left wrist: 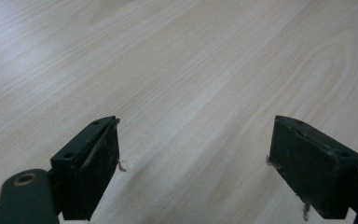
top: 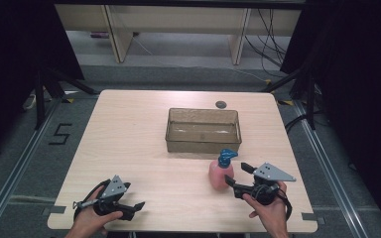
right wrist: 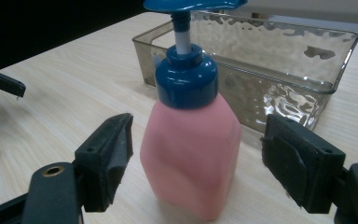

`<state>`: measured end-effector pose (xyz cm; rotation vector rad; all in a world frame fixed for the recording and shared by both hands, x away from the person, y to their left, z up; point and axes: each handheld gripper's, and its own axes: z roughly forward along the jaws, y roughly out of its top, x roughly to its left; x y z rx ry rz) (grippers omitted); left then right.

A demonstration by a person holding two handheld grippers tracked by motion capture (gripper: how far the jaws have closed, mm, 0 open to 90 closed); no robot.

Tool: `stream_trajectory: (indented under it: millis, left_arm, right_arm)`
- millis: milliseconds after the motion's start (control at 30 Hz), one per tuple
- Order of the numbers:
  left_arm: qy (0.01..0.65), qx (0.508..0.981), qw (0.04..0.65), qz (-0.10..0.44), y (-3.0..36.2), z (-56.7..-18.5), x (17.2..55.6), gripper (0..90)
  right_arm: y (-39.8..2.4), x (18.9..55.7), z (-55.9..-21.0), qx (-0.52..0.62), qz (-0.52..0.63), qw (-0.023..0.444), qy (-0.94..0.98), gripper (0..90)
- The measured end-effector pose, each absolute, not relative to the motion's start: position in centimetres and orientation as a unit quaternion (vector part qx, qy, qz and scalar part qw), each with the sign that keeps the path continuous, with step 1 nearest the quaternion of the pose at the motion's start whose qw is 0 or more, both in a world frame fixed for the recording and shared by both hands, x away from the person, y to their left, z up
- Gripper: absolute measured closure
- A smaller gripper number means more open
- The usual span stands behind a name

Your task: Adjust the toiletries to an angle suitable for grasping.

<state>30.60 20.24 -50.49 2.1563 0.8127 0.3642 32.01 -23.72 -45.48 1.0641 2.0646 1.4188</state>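
A pink pump bottle [top: 221, 173] with a blue cap and spout stands upright on the wooden table [top: 129, 134], just in front of a clear brownish plastic bin [top: 203, 130]. My right gripper [top: 235, 174] is open, with one jaw on either side of the bottle's right part. In the right gripper view the bottle [right wrist: 191, 154] stands between the spread jaws of the right gripper [right wrist: 200, 128] without touching the pads, and the bin [right wrist: 279, 60] looks empty behind it. My left gripper [top: 136, 208] rests near the front left edge. It is open over bare wood [left wrist: 193, 135].
A small dark round disc [top: 221, 104] lies on the table behind the bin. The left gripper's jaw tips [right wrist: 2, 85] show far off at the left of the right gripper view. Dark stands and cables surround the table; pale furniture legs [top: 116, 34] stand beyond it.
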Motion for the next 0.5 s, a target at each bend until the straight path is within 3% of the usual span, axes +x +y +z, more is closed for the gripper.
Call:
stream_trajectory:
  millis: [500]
  left_arm:
    - [0.321, 0.851, 0.388, 0.149, 20.36, -50.49, 30.79, 15.4]
  right_arm:
    - [-23.12, 32.69, -45.45, 0.378, 0.512, 0.204, 0.744, 26.0]
